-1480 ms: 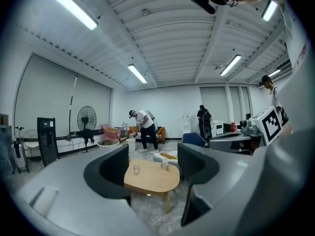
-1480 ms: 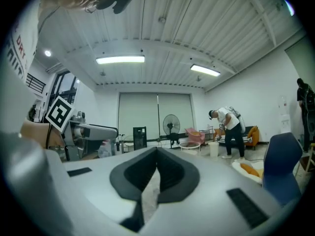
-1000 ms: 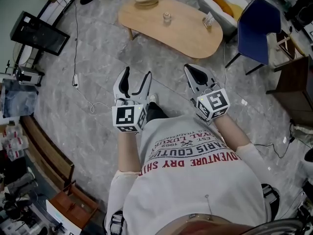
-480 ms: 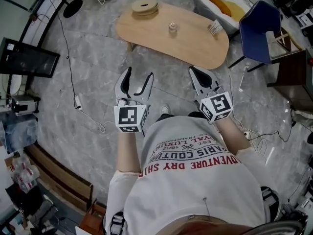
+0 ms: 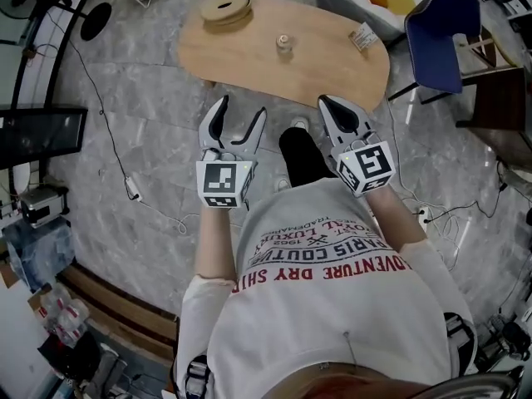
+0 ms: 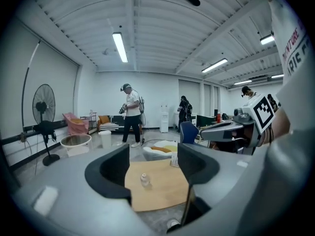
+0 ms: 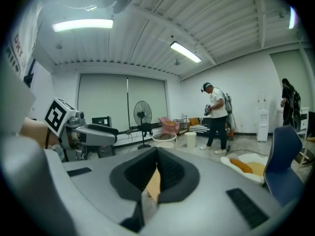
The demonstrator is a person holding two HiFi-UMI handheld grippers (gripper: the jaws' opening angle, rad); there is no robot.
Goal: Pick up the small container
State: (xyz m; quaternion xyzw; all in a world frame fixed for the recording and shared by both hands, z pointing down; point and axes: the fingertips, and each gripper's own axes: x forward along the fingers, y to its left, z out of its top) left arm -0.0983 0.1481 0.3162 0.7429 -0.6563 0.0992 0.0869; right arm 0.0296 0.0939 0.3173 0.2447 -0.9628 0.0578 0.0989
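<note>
The small clear container (image 5: 283, 44) stands upright near the middle of a low wooden table (image 5: 249, 56). My left gripper (image 5: 241, 110) is held over the floor just short of the table's near edge, jaws open and empty. In the left gripper view the container (image 6: 144, 179) shows between the open jaws of that gripper (image 6: 153, 155), still far off on the table (image 6: 162, 193). My right gripper (image 5: 331, 106) is level with the left one, its jaws shut on nothing. In the right gripper view the gripper (image 7: 156, 156) shows only a thin strip of tabletop (image 7: 154, 185).
On the table lie a round wooden spool (image 5: 224, 8) at the left end and a small card (image 5: 361, 36) at the right end. A blue chair (image 5: 436, 44) stands right of the table. Cables (image 5: 133, 185) run over the floor. People (image 6: 130, 114) stand far back in the room.
The person has stepped forward, so the table lies closer to both grippers. A foot now shows between the grippers. Neither gripper's jaws have changed.
</note>
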